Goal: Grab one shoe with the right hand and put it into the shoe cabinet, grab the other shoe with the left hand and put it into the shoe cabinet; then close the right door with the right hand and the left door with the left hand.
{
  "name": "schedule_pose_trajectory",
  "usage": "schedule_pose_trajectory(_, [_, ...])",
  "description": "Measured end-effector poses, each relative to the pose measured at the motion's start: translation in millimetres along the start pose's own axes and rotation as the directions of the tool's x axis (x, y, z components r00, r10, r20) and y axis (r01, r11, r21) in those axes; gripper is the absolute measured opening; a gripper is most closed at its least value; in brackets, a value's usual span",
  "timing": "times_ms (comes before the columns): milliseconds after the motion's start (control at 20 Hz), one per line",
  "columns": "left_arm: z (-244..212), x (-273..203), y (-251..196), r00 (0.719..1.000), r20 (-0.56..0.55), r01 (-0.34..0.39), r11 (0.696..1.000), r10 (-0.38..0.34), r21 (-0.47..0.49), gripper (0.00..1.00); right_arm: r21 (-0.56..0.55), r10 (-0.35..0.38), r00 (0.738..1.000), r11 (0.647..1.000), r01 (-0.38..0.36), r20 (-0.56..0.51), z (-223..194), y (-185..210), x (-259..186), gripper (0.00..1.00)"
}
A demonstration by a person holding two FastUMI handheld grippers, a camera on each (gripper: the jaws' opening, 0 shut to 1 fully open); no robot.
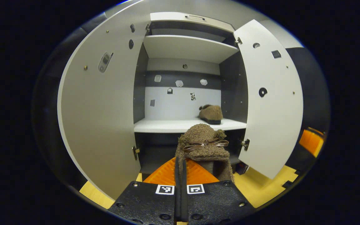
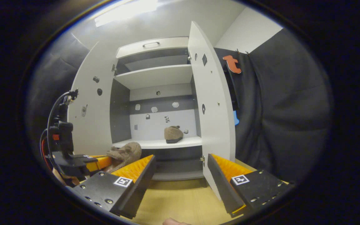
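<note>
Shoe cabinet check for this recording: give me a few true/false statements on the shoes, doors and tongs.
1. One shoe already sits on the cabinet shelf. True.
2. The left tongs are empty. False: they are shut on the second shoe, in front of the cabinet.
3. Both cabinet doors are closed. False: the left door and right door stand open.
4. The right tongs are open and hold nothing. True.

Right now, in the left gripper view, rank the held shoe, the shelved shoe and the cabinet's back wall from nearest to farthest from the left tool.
1. Held shoe: in the left tool, just ahead.
2. Shelved shoe: on the white shelf, right side.
3. Back wall: behind the shelf, farthest.
</note>
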State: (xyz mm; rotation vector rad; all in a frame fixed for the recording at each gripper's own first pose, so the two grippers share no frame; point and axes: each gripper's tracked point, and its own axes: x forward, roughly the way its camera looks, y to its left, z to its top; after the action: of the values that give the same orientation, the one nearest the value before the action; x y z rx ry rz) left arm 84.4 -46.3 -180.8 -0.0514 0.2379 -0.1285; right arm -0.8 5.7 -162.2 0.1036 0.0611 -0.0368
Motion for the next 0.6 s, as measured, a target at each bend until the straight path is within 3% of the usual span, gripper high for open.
schedule_pose_trajectory(450, [112.5, 64.0, 26.5, 0.989, 0.108, -0.097, 0.995, 0.098, -0.011, 0.01, -0.009, 0.036, 0.996, 0.999, -0.035, 0.084, 69.1, 3.6, 33.8, 0.99])
schedule_pose_trajectory(600, [141.1, 100.3, 29.0, 0.985, 0.126, -0.107, 0.992, 0.114, -0.063, 0.01, -0.013, 0.057, 0.993, 0.998, -0.056, 0.106, 78.0, 7.4, 48.1, 0.99])
